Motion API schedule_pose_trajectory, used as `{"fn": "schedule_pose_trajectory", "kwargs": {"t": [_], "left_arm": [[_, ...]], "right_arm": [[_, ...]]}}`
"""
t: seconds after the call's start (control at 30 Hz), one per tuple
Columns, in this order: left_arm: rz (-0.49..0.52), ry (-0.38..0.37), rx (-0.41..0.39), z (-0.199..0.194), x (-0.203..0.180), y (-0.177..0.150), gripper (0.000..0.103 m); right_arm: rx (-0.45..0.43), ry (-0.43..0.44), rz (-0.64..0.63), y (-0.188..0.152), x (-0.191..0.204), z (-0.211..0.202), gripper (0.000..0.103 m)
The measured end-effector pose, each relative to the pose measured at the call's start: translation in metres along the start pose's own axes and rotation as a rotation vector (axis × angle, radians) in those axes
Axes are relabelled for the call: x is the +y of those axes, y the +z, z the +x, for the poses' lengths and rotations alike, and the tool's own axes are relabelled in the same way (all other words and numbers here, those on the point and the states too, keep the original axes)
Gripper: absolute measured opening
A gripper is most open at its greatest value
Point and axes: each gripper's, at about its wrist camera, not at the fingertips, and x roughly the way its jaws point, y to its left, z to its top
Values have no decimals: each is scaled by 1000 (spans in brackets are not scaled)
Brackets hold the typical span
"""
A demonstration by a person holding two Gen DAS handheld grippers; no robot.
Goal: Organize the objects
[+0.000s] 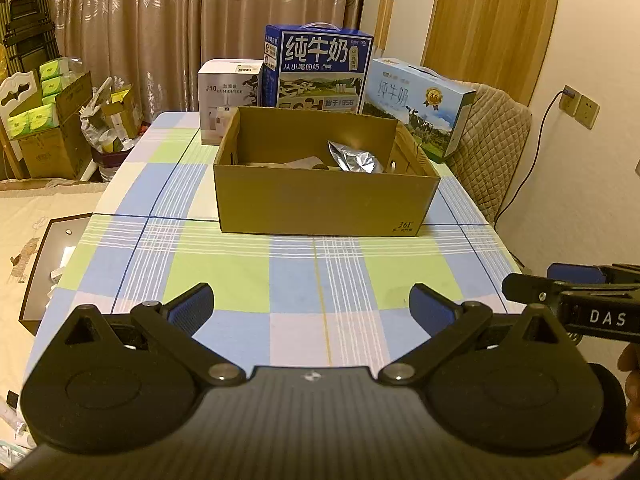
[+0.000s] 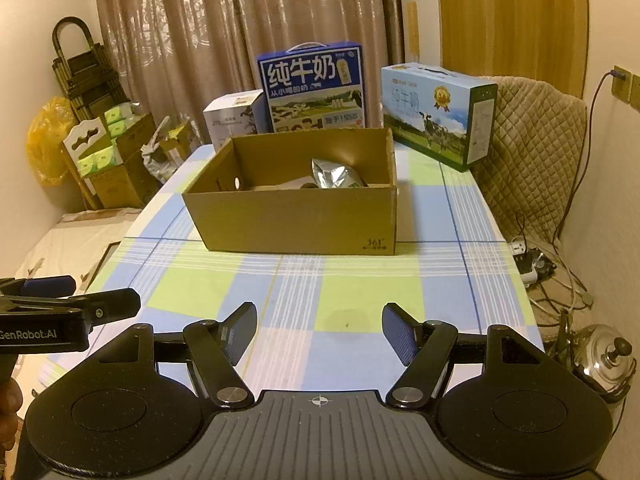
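Behind the cardboard box [image 1: 324,200] wall, its contents half-hidden; both grippers released, empty.

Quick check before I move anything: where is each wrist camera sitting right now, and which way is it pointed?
Left wrist view: sits behind the open left claw, low over the checked tablecloth, facing the cardboard box; the right claw and part of a hand show at its right edge.
Right wrist view: sits behind the open right claw, facing the same box from its right; the left claw shows at its left edge.
Shared: the box, silver foil pouch, dark blue milk carton, light blue milk carton, white humidifier box.
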Motion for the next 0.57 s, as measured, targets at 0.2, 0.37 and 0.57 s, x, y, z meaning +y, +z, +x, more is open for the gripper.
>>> {"fn": "schedule_pose_trajectory", "kwargs": {"t": [0.2,0.37,0.57], "left_arm": [[-1,-2,1,1,2,0,102],[-2,-11,3,2,2,-1,102],[1,-38,-23,-1,2,-1,102]], "right_arm": [[1,0,0,0,1,0,67],[2,0,1,0,1,1,67],[6,-3,-4,-3,1,0,67]]}}
